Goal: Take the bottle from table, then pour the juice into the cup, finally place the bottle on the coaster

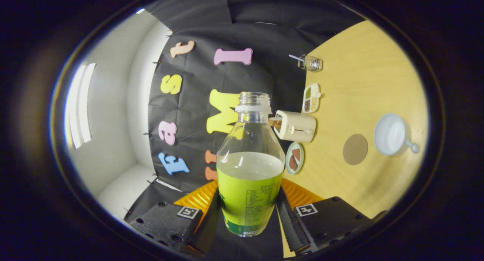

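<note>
In the gripper view, the gripper [247, 215] has both fingers pressed on the bottle [249, 170], one on each side of its label. The bottle is between the fingers, lifted off the table [363, 83]. Its long side points straight ahead, away from the fingers, and its open mouth [254, 98] has no cap. The table looks turned on its side, so the bottle seems tipped over. The cup [391, 134] is beyond the fingers, off to one side of the mouth. The coaster [355, 149] lies just beside the cup. I think the mouth must swing toward the cup to pour.
</note>
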Demonstrator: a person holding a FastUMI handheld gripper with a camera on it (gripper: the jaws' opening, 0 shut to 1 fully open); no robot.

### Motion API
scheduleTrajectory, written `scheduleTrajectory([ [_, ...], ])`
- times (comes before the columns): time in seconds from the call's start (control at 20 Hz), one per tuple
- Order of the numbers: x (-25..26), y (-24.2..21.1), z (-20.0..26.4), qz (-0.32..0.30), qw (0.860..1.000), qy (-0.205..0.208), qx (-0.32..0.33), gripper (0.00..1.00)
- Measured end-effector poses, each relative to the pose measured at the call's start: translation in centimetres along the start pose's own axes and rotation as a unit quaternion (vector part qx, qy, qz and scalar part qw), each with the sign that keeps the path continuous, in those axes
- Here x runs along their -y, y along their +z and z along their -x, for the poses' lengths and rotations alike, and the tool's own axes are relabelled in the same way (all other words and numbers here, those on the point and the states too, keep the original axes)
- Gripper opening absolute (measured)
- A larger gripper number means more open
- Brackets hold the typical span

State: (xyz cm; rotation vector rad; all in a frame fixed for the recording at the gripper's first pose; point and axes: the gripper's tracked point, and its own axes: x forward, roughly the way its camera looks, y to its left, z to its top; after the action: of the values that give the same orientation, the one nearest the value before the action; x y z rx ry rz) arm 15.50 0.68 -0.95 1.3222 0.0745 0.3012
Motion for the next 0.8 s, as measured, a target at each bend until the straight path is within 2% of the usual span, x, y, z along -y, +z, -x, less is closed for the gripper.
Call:
scheduleTrajectory([
  [0.15, 0.7, 0.7, -0.2, 0.082, 0.996, -0.026, 0.001, 0.78],
  [0.3, 1.9, 1.8, -0.3, 0.154, 0.986, -0.071, 0.008, 0.78],
  [0.45, 1.3, 2.2, 0.0, 0.205, 0.975, -0.077, 0.022, 0.78],
  [0.6, 1.7, 3.1, 0.0, 0.287, 0.952, -0.101, 0.031, 0.78],
  [0.7, 2.4, 4.3, 0.2, 0.34, 0.93, -0.131, 0.052, 0.78],
  [0.8, 2.2, 4.4, 0.3, 0.387, 0.908, -0.144, 0.065, 0.78],
])
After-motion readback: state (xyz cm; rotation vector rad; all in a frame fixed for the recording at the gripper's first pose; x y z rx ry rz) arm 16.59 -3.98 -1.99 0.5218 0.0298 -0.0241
